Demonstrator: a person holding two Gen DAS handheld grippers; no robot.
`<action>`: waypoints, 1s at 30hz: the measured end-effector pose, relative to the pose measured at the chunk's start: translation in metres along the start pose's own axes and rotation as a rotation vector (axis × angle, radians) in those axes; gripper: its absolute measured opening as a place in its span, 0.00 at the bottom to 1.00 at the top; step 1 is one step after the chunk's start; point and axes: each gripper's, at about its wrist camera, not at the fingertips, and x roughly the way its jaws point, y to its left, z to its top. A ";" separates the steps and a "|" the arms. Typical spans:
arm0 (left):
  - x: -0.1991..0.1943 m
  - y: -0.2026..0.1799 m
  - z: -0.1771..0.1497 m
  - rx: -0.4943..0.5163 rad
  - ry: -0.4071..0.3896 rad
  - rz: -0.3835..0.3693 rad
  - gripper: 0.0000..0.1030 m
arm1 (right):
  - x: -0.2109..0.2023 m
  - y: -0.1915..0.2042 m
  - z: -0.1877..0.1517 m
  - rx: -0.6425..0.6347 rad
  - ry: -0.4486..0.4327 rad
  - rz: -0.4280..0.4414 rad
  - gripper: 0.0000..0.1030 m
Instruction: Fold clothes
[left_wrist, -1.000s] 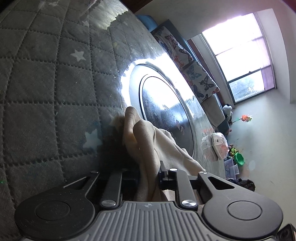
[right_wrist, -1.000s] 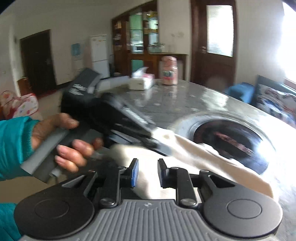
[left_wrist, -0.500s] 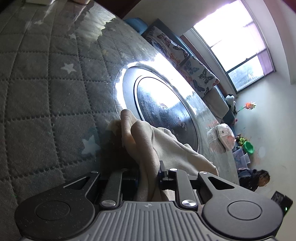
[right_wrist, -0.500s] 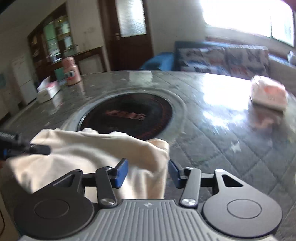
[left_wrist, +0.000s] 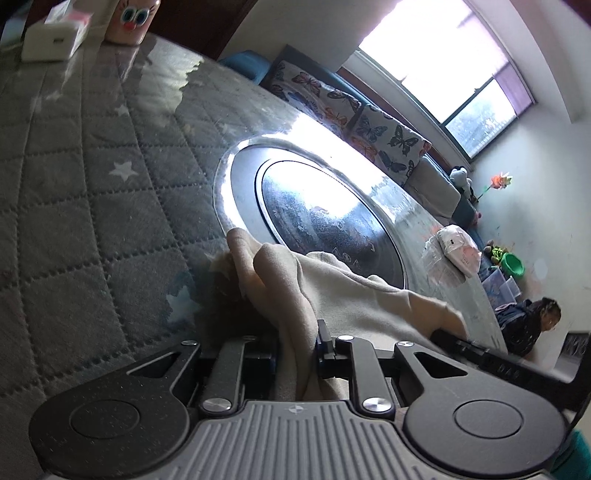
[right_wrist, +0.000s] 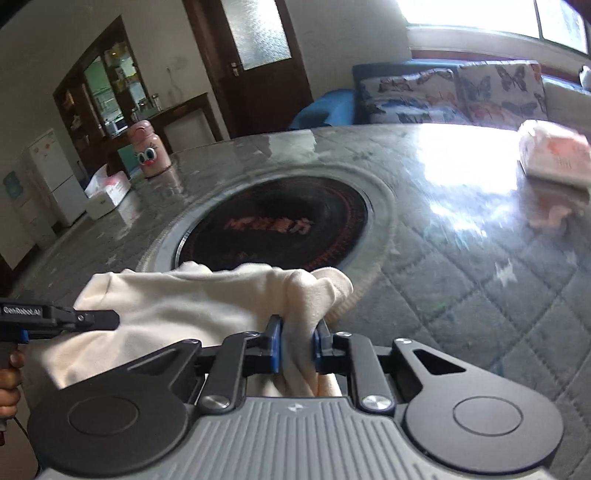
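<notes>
Cream cloth (right_wrist: 192, 306) lies bunched on our round quilted table (right_wrist: 498, 288), at the near rim of the dark glass disc (right_wrist: 273, 225) in its middle. Our right tongs (right_wrist: 297, 341) have just been closing and now pinch a fold at the cloth's right end. Our left tongs (left_wrist: 295, 347) clench a fold at its other end. Between them the cloth sags in soft ridges.

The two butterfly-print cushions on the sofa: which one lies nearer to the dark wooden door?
The left butterfly-print cushion in the right wrist view; the other butterfly cushion sits further toward the bright window.
</notes>
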 end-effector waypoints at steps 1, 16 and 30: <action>-0.002 0.001 0.000 0.003 -0.004 0.001 0.19 | -0.002 0.007 0.005 -0.021 -0.006 0.002 0.14; -0.090 0.055 0.036 -0.033 -0.220 0.129 0.18 | 0.024 0.124 0.073 -0.280 -0.070 0.163 0.11; -0.148 0.123 0.073 -0.104 -0.345 0.329 0.18 | 0.094 0.221 0.110 -0.362 -0.040 0.308 0.10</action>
